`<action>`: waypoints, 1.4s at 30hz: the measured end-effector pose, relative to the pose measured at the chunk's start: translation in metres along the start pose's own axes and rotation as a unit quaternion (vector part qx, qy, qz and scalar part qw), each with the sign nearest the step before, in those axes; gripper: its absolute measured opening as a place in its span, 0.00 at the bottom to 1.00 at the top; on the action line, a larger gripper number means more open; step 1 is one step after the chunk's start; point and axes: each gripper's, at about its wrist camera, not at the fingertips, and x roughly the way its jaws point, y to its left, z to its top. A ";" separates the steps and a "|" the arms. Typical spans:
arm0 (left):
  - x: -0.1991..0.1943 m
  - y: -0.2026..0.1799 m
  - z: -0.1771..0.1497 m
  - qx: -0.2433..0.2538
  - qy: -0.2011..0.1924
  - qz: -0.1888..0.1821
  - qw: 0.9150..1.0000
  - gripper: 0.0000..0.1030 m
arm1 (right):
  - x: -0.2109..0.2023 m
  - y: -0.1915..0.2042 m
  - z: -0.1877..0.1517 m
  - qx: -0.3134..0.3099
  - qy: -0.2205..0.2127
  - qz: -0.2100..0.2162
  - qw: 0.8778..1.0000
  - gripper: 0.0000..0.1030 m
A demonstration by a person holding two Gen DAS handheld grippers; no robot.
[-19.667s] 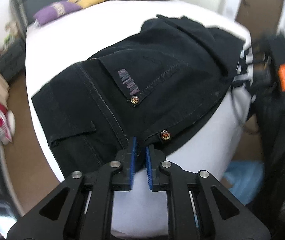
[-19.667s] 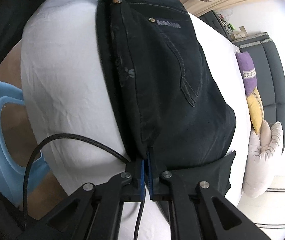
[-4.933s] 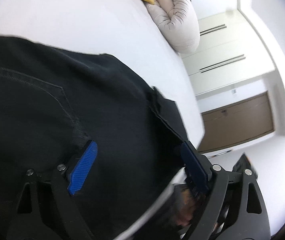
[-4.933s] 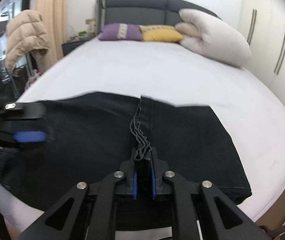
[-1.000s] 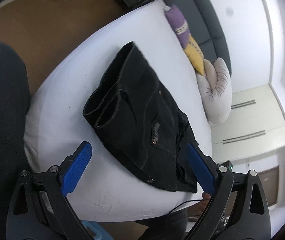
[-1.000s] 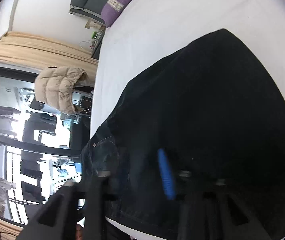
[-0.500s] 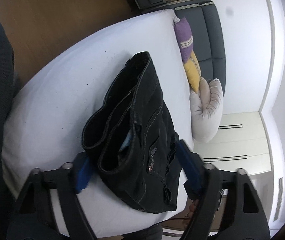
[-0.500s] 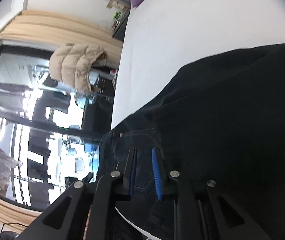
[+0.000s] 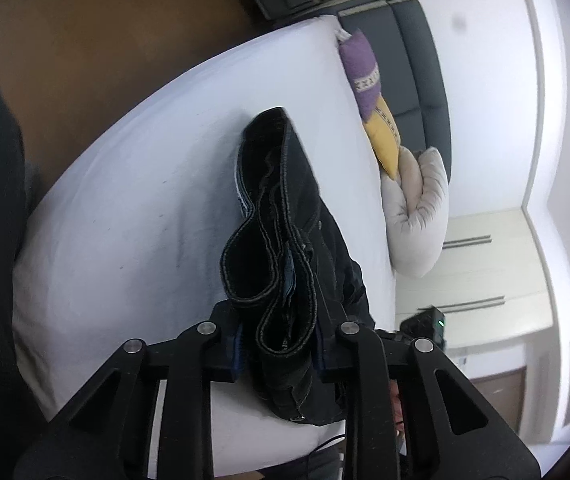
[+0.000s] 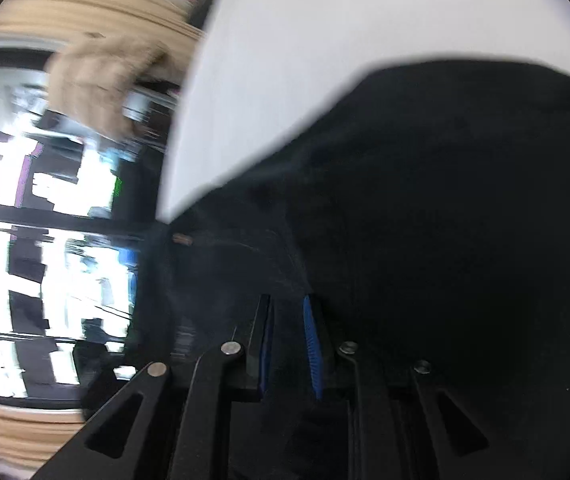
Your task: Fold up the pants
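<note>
The black pants [image 9: 285,248] lay on the white bed [image 9: 133,208] as a thick folded bundle near the mattress's front corner, several layers of hem and waistband stacked on edge and facing the left wrist camera. The left gripper [image 9: 281,344] had that stack between its blue pads and its jaws were closing on it — the denim bulged out between the fingers, so the pads looked to be already pressing the cloth. In the right wrist view the picture was smeared with motion; the right gripper [image 10: 289,344] sat over dark fabric, its blue pads [image 10: 311,344] drawn close together, and I read it as closed, though whether a fold of cloth was caught between them could not be told from the blur. Judging by how the garment lay, most of the folding seemed done: the legs were doubled over and the whole thing was reduced to a compact packet. What was probably left was a last squaring-up or a final fold — perhaps lifting the bundle to set it neatly — and then letting go. Pillows, purple [image 9: 359,64], yellow [image 9: 385,136] and white [image 9: 417,216], sat well apart at the headboard.
</note>
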 end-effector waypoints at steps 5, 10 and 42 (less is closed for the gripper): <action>0.003 -0.031 0.005 0.053 -0.001 0.010 0.999 0.19 | 0.007 -0.009 -0.003 0.005 0.004 -0.019 1.000 0.00; 0.007 -0.081 0.004 0.129 -0.002 0.020 0.992 0.19 | 0.009 -0.011 -0.009 -0.007 -0.006 -0.030 1.000 0.00; 0.120 -0.238 -0.159 0.521 0.071 0.084 0.847 0.15 | -0.067 0.055 0.004 -0.128 0.030 0.054 0.990 0.24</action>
